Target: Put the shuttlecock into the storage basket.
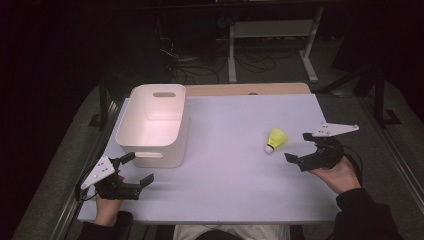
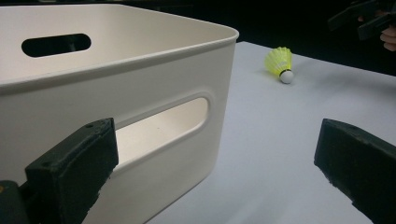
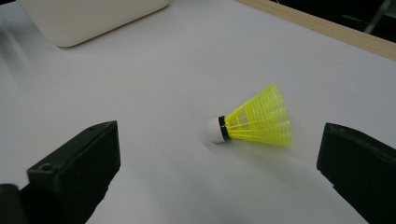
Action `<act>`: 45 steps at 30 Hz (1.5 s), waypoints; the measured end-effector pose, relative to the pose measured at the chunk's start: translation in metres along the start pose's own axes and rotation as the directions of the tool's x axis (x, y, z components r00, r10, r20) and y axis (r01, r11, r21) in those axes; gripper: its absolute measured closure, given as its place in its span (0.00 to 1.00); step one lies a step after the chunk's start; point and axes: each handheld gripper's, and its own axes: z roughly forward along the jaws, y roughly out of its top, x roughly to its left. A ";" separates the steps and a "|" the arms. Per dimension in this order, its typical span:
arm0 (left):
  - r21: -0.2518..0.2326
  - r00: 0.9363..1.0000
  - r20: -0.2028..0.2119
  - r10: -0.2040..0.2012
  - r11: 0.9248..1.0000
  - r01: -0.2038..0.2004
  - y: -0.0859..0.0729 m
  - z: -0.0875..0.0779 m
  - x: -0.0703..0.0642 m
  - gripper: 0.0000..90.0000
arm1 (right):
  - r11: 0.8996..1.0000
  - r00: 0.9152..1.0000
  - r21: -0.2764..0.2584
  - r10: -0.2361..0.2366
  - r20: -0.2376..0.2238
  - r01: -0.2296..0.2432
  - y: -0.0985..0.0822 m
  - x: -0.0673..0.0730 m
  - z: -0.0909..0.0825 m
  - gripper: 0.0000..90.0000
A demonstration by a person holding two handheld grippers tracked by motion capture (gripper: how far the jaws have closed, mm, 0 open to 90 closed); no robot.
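A yellow shuttlecock [image 1: 275,139] with a white cork tip lies on its side on the white table [image 1: 230,150], right of centre. My right gripper [image 1: 299,146] hovers just right of it, open, its jaws wide apart with nothing between them. In the right gripper view the shuttlecock [image 3: 254,121] lies a short way ahead of the jaws. A white plastic bin [image 1: 152,124] with handle slots stands at the left. My left gripper [image 1: 138,170] sits open by the bin's near side. The left gripper view has the bin [image 2: 121,93] close and the shuttlecock [image 2: 280,63] far off.
A wooden strip [image 1: 247,89] runs along the table's far edge. Behind it, a white metal frame [image 1: 272,35] and cables lie on the dark floor. Open table surface stretches between the bin and the shuttlecock.
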 end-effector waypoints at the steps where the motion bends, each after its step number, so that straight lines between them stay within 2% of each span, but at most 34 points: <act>1: 0.001 1.000 0.000 0.001 1.000 -0.001 0.000 0.000 0.000 0.00 | 1.000 1.000 0.002 -0.001 -0.002 0.001 0.001 -0.001 0.000 0.00; 12: 0.000 1.000 0.000 0.001 1.000 -0.001 0.000 0.000 0.000 0.00 | 1.000 1.000 0.024 0.021 -0.017 -0.021 0.007 -0.010 0.007 0.00; 17: 0.001 1.000 0.001 0.002 1.000 -0.002 0.000 0.000 0.000 0.00 | 0.999 1.000 0.046 0.021 -0.010 -0.020 0.009 -0.015 0.010 0.00; 35: 0.000 1.000 0.003 0.002 1.000 -0.002 0.000 0.000 0.000 0.00 | 0.997 1.000 0.076 0.027 0.009 -0.028 0.015 -0.028 0.020 0.00; 37: -0.001 1.000 0.002 0.002 1.000 -0.002 0.000 0.000 0.000 0.00 | 0.996 1.000 0.083 0.023 0.000 -0.023 0.016 -0.031 0.024 0.04; 45: 0.000 1.000 0.004 0.002 1.000 -0.002 0.000 0.000 0.000 0.00 | 0.994 0.999 0.101 0.032 0.012 -0.033 0.015 -0.038 0.031 0.07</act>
